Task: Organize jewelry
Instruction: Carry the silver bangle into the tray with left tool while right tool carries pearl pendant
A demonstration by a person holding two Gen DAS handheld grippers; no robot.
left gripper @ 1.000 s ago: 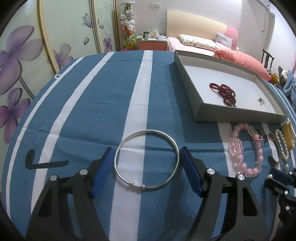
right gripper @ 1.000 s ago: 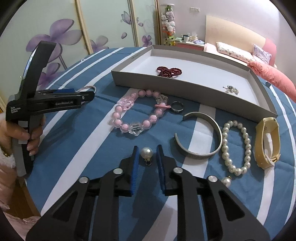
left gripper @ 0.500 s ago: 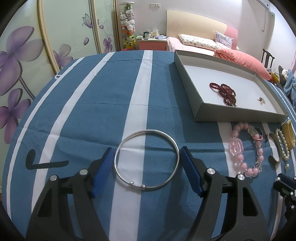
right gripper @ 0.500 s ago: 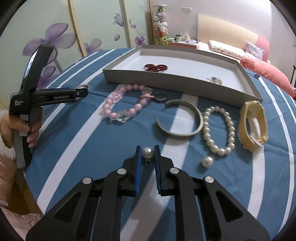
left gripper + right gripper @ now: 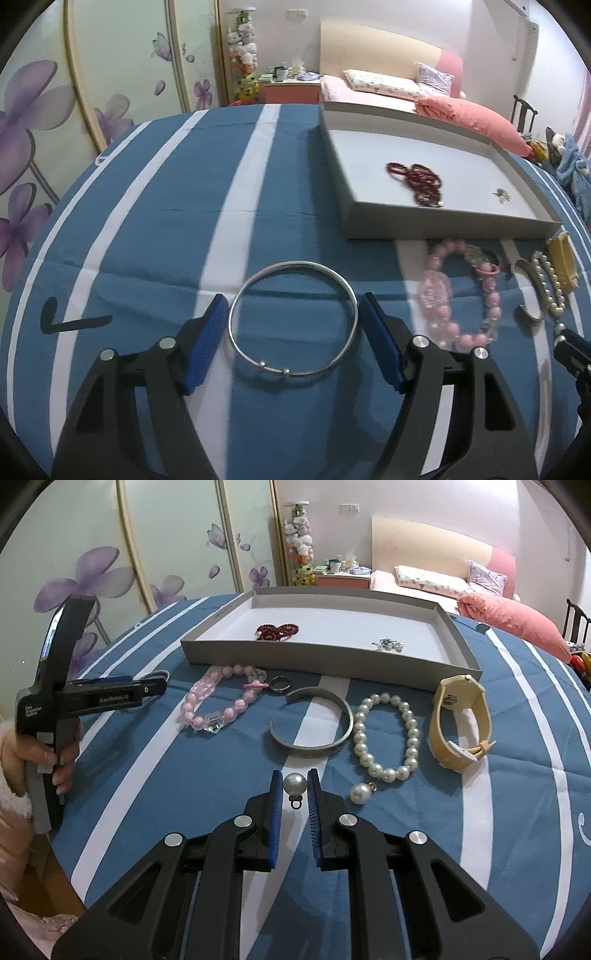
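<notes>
My left gripper (image 5: 292,301) is shut on a thin silver bangle (image 5: 258,280), both blue pads touching its sides; it hangs just above the striped cloth and casts a shadow. My right gripper (image 5: 294,773) is shut on a pearl pendant (image 5: 294,784), held off the cloth. A grey tray (image 5: 314,664) at the back holds a dark red bead bracelet (image 5: 277,630) and a small silver piece (image 5: 388,644). In front of it lie a pink bead bracelet (image 5: 221,705), a ring (image 5: 279,684), a silver cuff (image 5: 314,723), a pearl bracelet (image 5: 386,734), a beige watch (image 5: 460,723) and a second pearl pendant (image 5: 360,793).
The blue cloth with white stripes (image 5: 166,221) covers the whole table. A hand (image 5: 44,753) holds the left gripper's handle at the left edge of the right wrist view. A bed (image 5: 443,579) and flowered wardrobe doors (image 5: 92,572) stand behind the table.
The right gripper has carried the pearl pendant back and to the right, away from the pink bracelet. The left gripper has shifted right with the bangle, off the white stripe.
</notes>
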